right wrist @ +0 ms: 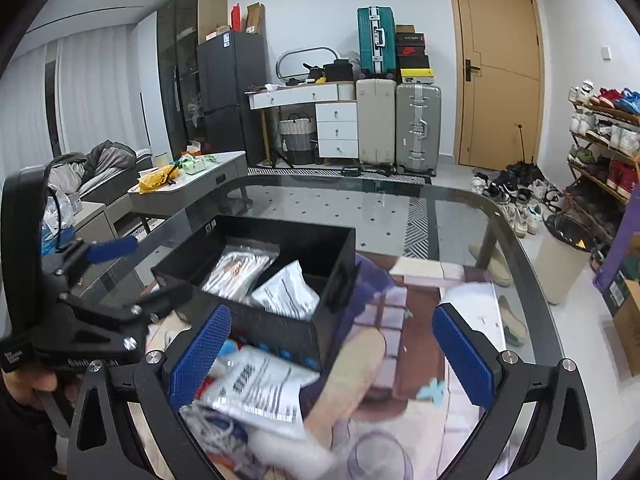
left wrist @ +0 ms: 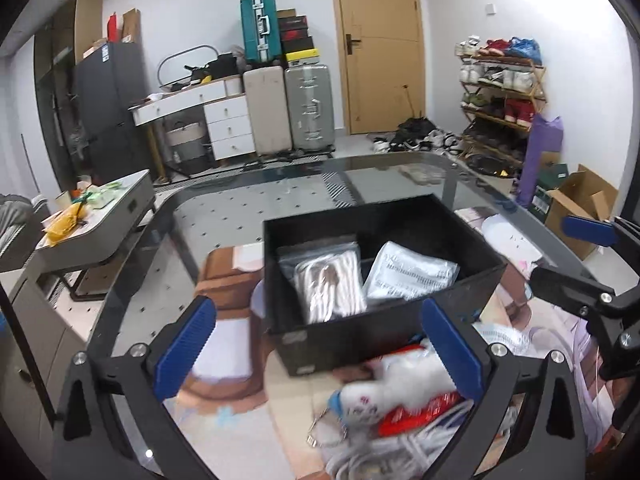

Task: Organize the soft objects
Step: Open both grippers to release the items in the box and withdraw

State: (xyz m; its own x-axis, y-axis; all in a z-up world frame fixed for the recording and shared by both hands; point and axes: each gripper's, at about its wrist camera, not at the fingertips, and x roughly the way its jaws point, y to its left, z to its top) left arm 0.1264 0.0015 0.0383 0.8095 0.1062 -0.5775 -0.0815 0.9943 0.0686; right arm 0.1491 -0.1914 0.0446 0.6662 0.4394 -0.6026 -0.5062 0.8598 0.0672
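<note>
Here, the left tongs (left wrist: pixel 316 344) hover spread wide and empty over a heap of soft packets (left wrist: pixel 396 396) on the glass worktop (left wrist: pixel 224 216). Behind sits a black box (left wrist: pixel 380 276) holding two bagged items. The right tongs (right wrist: pixel 332 352) gape too.

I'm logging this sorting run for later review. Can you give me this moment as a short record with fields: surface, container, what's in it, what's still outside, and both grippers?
surface: glass table over a patterned rug
container: black bin, divided into two compartments
left compartment: clear bag of striped fabric
right compartment: white printed packet
still outside: pile of packets and cords on the table in front of the bin
left gripper: open, holding nothing
right gripper: open, holding nothing
</note>
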